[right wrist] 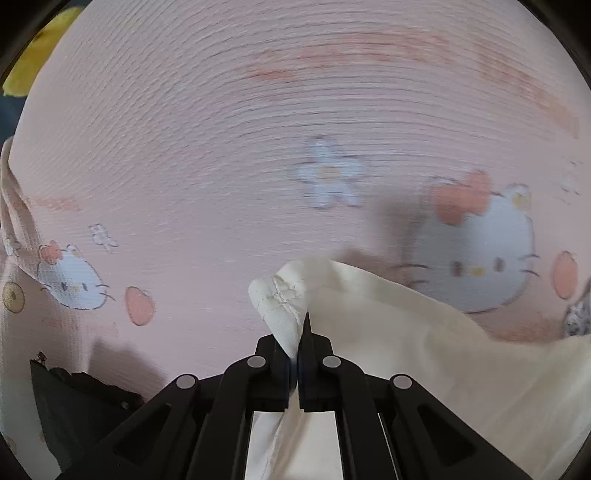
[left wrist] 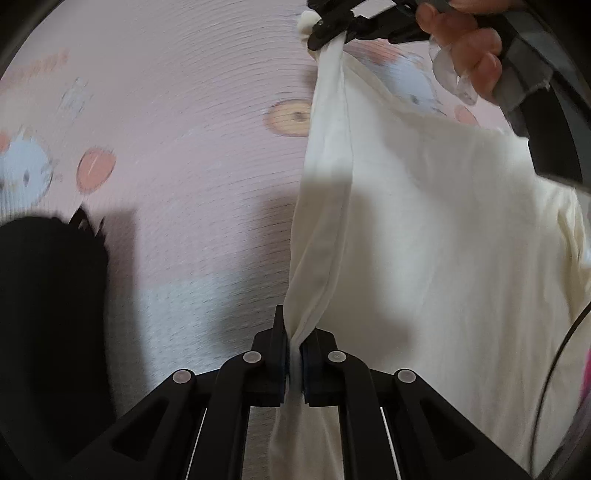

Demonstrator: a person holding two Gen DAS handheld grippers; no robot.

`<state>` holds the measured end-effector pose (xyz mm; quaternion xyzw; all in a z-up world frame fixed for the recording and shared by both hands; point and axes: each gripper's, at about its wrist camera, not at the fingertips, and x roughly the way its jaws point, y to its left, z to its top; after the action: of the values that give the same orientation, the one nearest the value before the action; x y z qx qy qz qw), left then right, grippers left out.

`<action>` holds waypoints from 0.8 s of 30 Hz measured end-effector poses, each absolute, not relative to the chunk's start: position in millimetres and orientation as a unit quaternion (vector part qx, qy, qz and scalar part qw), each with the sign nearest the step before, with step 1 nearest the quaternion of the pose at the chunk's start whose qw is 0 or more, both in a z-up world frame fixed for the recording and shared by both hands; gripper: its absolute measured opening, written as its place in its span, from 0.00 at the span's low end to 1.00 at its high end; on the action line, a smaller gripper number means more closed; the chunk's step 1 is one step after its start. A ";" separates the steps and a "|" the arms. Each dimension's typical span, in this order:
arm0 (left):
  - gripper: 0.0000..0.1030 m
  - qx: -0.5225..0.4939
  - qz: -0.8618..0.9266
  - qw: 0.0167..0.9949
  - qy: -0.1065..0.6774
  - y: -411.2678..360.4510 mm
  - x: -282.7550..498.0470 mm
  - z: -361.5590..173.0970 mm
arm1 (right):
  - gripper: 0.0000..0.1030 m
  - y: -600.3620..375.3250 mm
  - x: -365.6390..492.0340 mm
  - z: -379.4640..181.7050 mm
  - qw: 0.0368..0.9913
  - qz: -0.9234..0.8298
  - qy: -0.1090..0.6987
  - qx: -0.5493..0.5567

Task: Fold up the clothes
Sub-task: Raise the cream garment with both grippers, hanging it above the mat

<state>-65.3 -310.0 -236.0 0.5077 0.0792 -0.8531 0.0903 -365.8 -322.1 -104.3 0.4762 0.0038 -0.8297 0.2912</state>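
A cream-white garment (left wrist: 424,229) hangs lifted above the pink printed sheet (left wrist: 184,129). My left gripper (left wrist: 294,349) is shut on one bunched edge of it, and the cloth runs taut up from there. At the top of the left wrist view my right gripper (left wrist: 332,31) pinches the other end, with a person's hand (left wrist: 465,48) behind it. In the right wrist view my right gripper (right wrist: 297,345) is shut on a stitched hem corner of the white garment (right wrist: 424,350), which drapes away to the right.
The pink cartoon-cat sheet (right wrist: 221,147) covers the whole surface below. A black garment (left wrist: 48,314) lies at the left, and shows as the black garment (right wrist: 74,402) at lower left in the right wrist view. Something yellow (right wrist: 40,51) sits beyond the sheet's far left edge.
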 end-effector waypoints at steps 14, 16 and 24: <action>0.04 0.476 -0.849 0.127 0.190 -366.3 -39.5 -235.6 | 0.00 -443.2 -352.0 -130.6 0.331 -0.794 0.034 0.509; 0.04 0.469 -0.844 0.133 0.222 -371.7 -37.4 -233.3 | 0.00 -447.5 -358.9 -135.0 0.325 -0.789 0.034 0.521; 0.05 0.482 -0.823 0.182 0.241 -373.2 -35.1 -231.9 | 0.01 -463.5 -381.0 -159.6 0.318 -0.761 0.039 0.564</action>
<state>-35.1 -373.2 -231.9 0.4815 0.2406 -0.8228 0.1822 -381.0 -463.5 -159.6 0.5638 0.0388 -0.7614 0.3177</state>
